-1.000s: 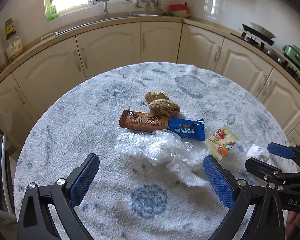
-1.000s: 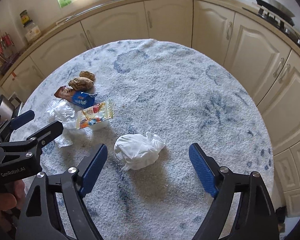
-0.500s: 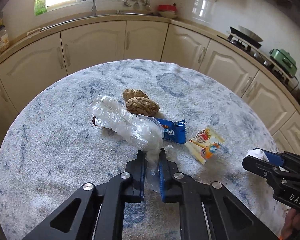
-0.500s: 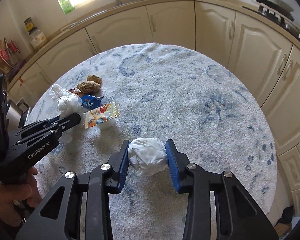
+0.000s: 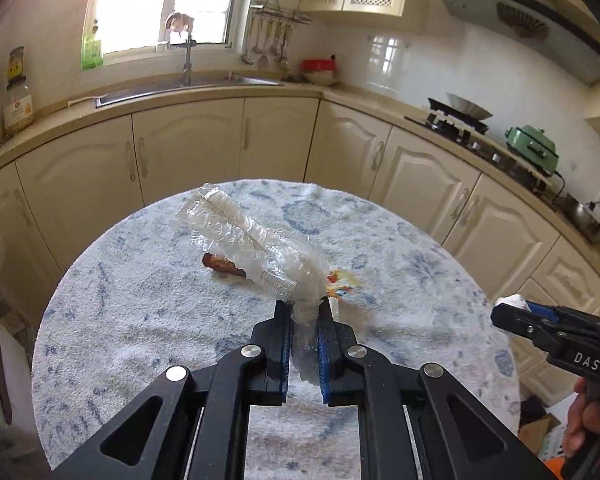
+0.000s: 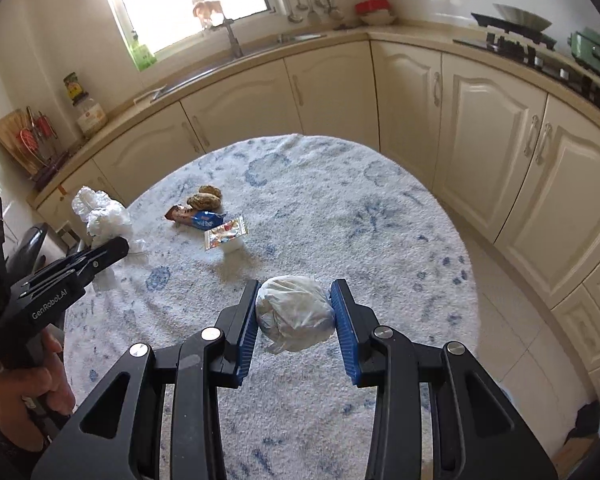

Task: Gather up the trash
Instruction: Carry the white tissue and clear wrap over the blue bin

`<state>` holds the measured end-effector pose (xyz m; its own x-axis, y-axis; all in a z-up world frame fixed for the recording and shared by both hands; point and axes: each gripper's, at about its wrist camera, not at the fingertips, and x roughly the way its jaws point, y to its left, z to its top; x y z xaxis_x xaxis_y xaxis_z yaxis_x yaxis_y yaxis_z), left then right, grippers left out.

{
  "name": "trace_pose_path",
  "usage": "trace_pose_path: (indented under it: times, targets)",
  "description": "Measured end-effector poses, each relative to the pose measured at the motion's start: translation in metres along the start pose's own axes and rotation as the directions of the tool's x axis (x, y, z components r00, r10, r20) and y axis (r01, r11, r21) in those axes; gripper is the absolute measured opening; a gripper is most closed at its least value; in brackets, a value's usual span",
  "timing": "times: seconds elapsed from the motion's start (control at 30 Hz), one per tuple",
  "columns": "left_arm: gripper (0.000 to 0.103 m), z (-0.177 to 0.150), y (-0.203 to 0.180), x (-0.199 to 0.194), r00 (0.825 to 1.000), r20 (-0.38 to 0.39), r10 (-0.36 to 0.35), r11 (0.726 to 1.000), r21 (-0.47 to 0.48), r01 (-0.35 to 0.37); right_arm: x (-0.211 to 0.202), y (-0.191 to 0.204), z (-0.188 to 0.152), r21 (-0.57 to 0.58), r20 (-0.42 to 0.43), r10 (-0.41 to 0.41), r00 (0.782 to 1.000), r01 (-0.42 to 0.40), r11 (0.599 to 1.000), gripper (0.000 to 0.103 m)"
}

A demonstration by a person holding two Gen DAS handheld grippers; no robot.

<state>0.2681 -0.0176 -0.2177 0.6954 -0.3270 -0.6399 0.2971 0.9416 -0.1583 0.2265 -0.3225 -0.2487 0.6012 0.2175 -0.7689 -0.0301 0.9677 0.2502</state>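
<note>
My left gripper is shut on a crumpled clear plastic bag and holds it above the round table; the bag also shows in the right wrist view. My right gripper is shut on a white crumpled paper ball, lifted off the table. On the table lie a brown and blue snack wrapper, a yellow sachet and two brown lumps.
Cream kitchen cabinets curve round behind the table, with a sink under the window and a stove at the right. A floor with a box lies past the table's right edge.
Both grippers closed from open, the left on the plastic bag and the right on the paper ball, and then lifted them up off the table.
</note>
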Motion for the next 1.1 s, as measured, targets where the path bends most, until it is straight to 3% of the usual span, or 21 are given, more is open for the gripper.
trace_pose_path:
  times: [0.33,0.53,0.83,1.1]
  targets:
    - [0.008,-0.008,-0.09,-0.072,0.982,0.093,-0.163,0.98,0.13,0.151,-0.085,-0.03,-0.01,0.051,0.137,-0.031,0.99,0.024,0.998,0.036]
    - [0.008,-0.011,-0.141,-0.085,0.961,0.079,-0.264,0.947,0.21,0.243,-0.132,-0.068,-0.024,0.115,0.201,-0.095,0.975,0.073,0.991,0.036]
    - [0.008,-0.009,-0.236,-0.054,0.91,-0.035,-0.413,0.858,0.32,0.401,-0.188,-0.168,-0.067,0.311,0.21,-0.261,0.942,0.189,0.931,0.036]
    - [0.008,-0.031,-0.327,0.01,0.861,-0.229,-0.454,0.776,0.374,0.509,-0.191,-0.256,-0.128,0.48,0.094,-0.363,0.927,0.277,0.832,0.036]
